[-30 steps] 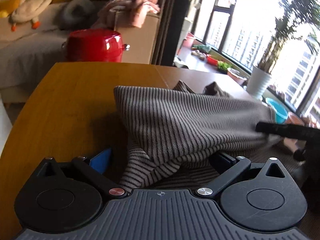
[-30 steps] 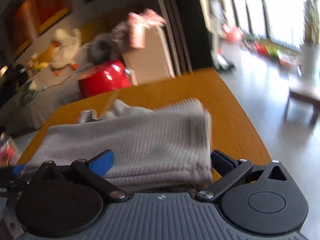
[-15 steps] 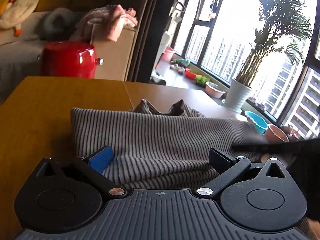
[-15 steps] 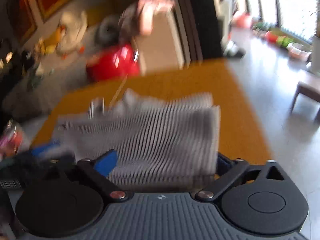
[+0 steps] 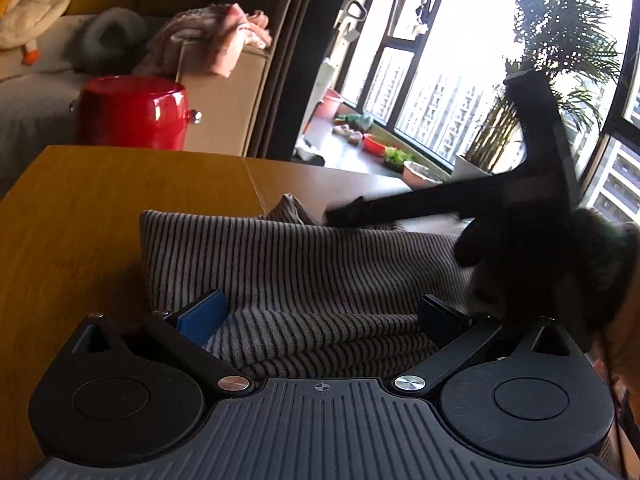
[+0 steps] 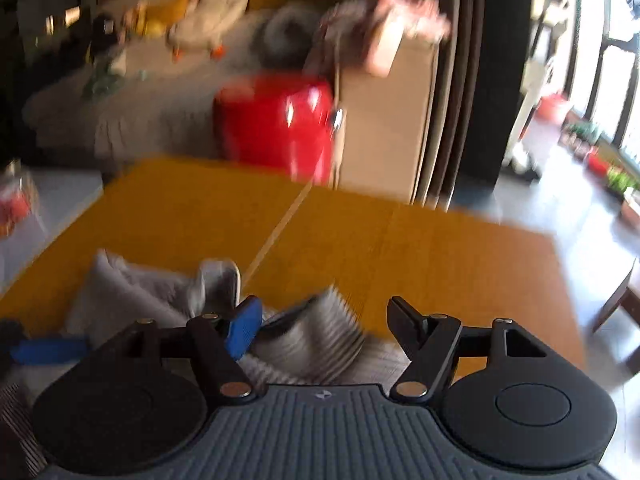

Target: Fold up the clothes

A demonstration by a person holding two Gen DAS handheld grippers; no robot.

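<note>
A grey striped garment (image 5: 304,264) lies folded on the wooden table (image 5: 92,216). My left gripper (image 5: 320,316) is open at the garment's near edge, with the fabric lying between its wide-spread fingers and untouched by the pads. In the left wrist view my right gripper (image 5: 348,214) shows as a dark shape, held by a hand, reaching in from the right over the garment's far edge. The right wrist view is blurred. There the right gripper (image 6: 326,330) has its jaws closing, and a raised corner of the garment (image 6: 316,336) sits between them without being pinched.
A red pot-shaped stool (image 5: 132,114) and a cardboard box (image 5: 224,104) draped with pink cloth stand beyond the table's far edge. A sofa with a plush goose (image 5: 36,12) sits behind them. Windows and a potted palm (image 5: 560,60) are to the right. The left gripper's blue finger (image 6: 48,350) shows in the right wrist view.
The right gripper has swung from the garment's right side across to its far edge, rolling as it went, and its jaws have narrowed. The left gripper has tipped up slightly.
</note>
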